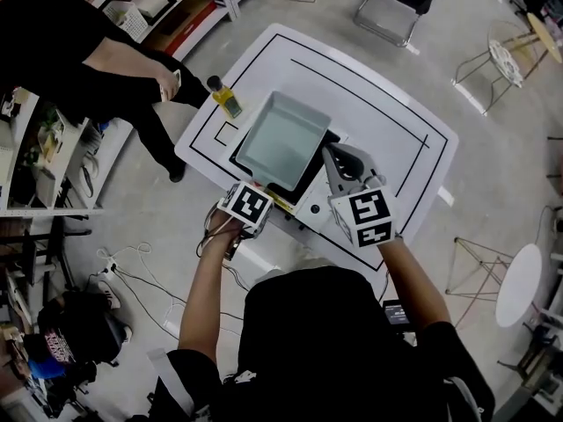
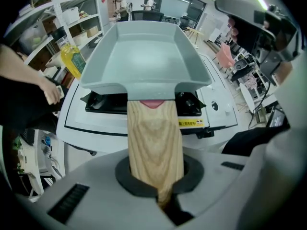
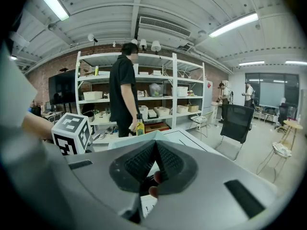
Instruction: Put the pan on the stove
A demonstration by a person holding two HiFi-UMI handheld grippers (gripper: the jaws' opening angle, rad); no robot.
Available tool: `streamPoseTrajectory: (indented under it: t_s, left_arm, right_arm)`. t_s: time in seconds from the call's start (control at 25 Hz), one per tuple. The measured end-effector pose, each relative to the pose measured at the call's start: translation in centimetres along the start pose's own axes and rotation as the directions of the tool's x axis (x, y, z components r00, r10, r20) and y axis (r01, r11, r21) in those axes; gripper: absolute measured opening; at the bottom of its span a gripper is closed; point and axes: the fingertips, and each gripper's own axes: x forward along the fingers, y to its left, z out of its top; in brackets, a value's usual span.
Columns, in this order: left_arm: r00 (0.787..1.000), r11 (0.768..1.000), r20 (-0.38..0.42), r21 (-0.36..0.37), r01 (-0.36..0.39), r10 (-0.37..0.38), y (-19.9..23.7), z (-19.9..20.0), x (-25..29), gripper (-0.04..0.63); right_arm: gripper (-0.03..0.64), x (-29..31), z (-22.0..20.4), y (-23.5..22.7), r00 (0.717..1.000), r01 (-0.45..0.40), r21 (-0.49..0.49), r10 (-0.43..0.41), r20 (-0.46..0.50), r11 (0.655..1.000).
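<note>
I am pinching the wooden handle [image 2: 154, 143] of a grey square pan [image 2: 146, 56] in my left gripper [image 2: 160, 198], with its jaws pressed tight on the end of the handle. The pan is hanging level over the black tabletop gas stove [image 2: 103, 103], covering most of the burner area. From these angles I cannot tell whether its base is touching the grate or sitting just above it.

My right gripper [image 3: 156, 152] is waiting just beside the stove's right side with its jaws pressed together on nothing. The stove is sitting on a white table [image 1: 396, 139] marked with black lines. A bottle of yellow oil [image 1: 227, 98] is standing near the table's far-left corner, and a bystander in black [image 1: 79, 69] is standing beyond it.

I am judging that the placing step is nearly done. Next I need to settle the pan flat and centred on the grate, then spread the left jaws and draw straight back along the handle without dragging the pan off centre.
</note>
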Motion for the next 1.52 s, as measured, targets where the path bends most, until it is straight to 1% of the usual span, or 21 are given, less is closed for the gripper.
streamPoseTrajectory:
  t_s: [0.36,0.8,0.92,1.0,1.12,1.16,1.28,1.44,1.52]
  left_arm:
    - [0.997,1.0,-0.072,0.001,0.021,-0.021,0.2,-0.5,-0.3,0.009]
    - [0.997,1.0,-0.077,0.01,0.006,-0.005,0.2,-0.4,-0.7,0.011]
    - [0.999,1.0,-0.052,0.021,0.007,-0.006,0.1,0.4,-1.4,0.019]
    - [1.0,1.0,-0.019,0.017,0.007,-0.006,0.2,1.1,-2.0,0.057]
    - [1.0,1.0,0.01,-0.021,0.007,-0.007,0.3,1.2,-2.7,0.103]
    - [1.0,1.0,0.028,-0.024,0.005,-0.004,0.3,1.5,-2.9,0.112]
    - [0.997,1.0,0.068,-0.009,-0.021,0.021,0.6,2.3,-3.0,0.124]
    - [0.992,0.997,0.101,0.012,-0.077,0.076,1.4,2.7,-3.6,0.126]
    - [0.991,0.997,0.105,0.022,-0.08,0.078,1.4,2.5,-3.7,0.127]
  right_arm:
    - [0.002,0.5,-0.1,0.5,1.0,-0.013,-0.004,0.013,-0.003,1.0]
    - [0.002,0.3,-0.3,0.8,1.0,-0.02,-0.004,0.02,-0.014,1.0]
    - [0.002,0.1,-0.3,0.7,1.0,-0.023,0.0,0.023,-0.012,1.0]
    - [0.002,0.1,-0.3,0.7,1.0,-0.027,0.005,0.027,-0.01,1.0]
    - [0.002,-0.1,-0.3,1.0,0.999,-0.033,0.005,0.033,-0.008,0.999]
    - [0.002,-0.2,-0.4,1.1,0.999,-0.034,0.003,0.034,-0.007,0.999]
    - [0.002,-0.3,-0.5,1.1,0.999,-0.036,0.003,0.036,-0.005,0.999]
    - [0.002,-0.6,-0.5,1.2,0.999,-0.031,0.008,0.031,-0.006,0.999]
    - [0.002,-0.9,-0.3,1.3,1.0,-0.03,0.019,0.03,0.0,0.999]
